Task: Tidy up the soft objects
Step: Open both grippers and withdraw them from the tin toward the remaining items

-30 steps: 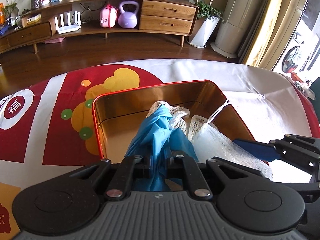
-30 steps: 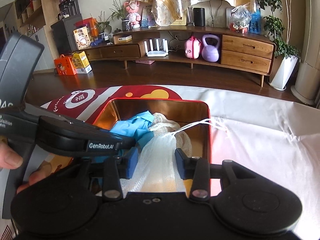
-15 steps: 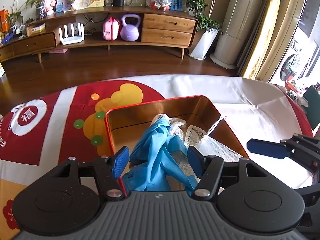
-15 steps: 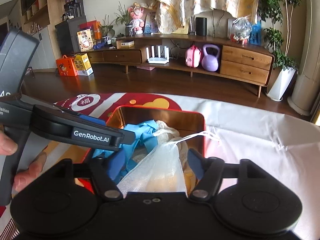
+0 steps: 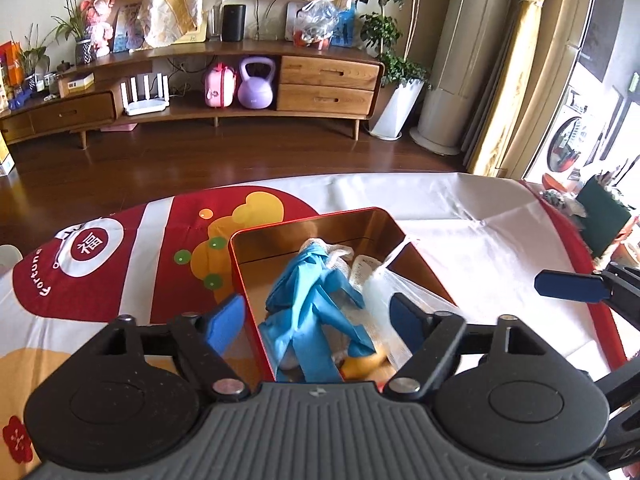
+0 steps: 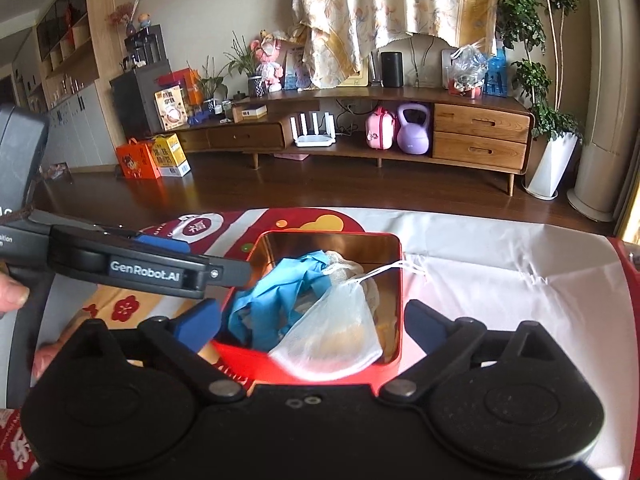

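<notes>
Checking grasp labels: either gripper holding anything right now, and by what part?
Nothing is held. Left gripper and right gripper are both open, fingers clear of the blue glove and white mesh bag, which lie in the red tin.

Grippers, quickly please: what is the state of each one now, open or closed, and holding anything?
Left gripper: open, holding nothing, above the blue glove in the red tin.
Right gripper: open, holding nothing; white mesh bag lies released.

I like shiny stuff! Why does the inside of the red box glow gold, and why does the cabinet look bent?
Left wrist view: the red tin has mirror-like gold walls catching window light. Right wrist view: the fisheye lens bows the wooden cabinet; the mesh bag looks slightly blurred.
</notes>
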{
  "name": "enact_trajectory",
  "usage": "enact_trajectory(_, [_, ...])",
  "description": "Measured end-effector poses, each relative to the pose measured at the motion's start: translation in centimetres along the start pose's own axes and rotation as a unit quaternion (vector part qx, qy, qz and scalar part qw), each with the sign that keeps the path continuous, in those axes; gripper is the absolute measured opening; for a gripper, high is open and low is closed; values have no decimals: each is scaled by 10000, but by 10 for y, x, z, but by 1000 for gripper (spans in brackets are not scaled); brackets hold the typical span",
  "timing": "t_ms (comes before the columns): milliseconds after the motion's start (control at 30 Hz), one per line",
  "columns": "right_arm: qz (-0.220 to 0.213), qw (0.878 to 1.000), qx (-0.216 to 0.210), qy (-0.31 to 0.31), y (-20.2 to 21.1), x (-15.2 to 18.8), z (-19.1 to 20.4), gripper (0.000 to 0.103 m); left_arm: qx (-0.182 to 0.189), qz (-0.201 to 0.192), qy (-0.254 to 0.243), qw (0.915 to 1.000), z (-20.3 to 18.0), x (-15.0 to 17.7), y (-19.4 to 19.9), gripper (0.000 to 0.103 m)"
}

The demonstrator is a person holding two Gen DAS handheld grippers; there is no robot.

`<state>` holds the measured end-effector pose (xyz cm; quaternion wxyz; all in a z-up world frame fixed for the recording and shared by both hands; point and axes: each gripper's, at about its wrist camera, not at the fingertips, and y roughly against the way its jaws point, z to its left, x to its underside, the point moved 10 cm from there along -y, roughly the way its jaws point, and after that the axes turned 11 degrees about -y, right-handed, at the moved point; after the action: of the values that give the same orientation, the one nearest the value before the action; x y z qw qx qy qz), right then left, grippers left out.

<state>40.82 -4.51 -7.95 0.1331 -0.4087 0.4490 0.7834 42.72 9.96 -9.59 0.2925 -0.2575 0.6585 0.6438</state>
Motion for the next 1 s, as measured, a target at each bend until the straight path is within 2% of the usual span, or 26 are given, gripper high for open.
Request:
enact_trajectory(433, [-67, 9995, -106, -281, 55, 19, 7, 102, 162, -131, -108, 9997, -20, 27, 66, 83])
enact_trajectory(667, [-63, 9992, -111, -366, 71, 37, 9, 102, 234, -238, 2, 9994, -25, 46, 92, 100])
enact_trajectory(833, [-48, 9993, -77, -357, 79, 54, 12, 102, 332, -284, 106, 9990, -25, 60, 105, 102])
enact_trajectory(1000, [-4, 9997, 27, -257, 84, 74, 15, 102, 233, -584, -13, 9980, -24, 68, 116, 103])
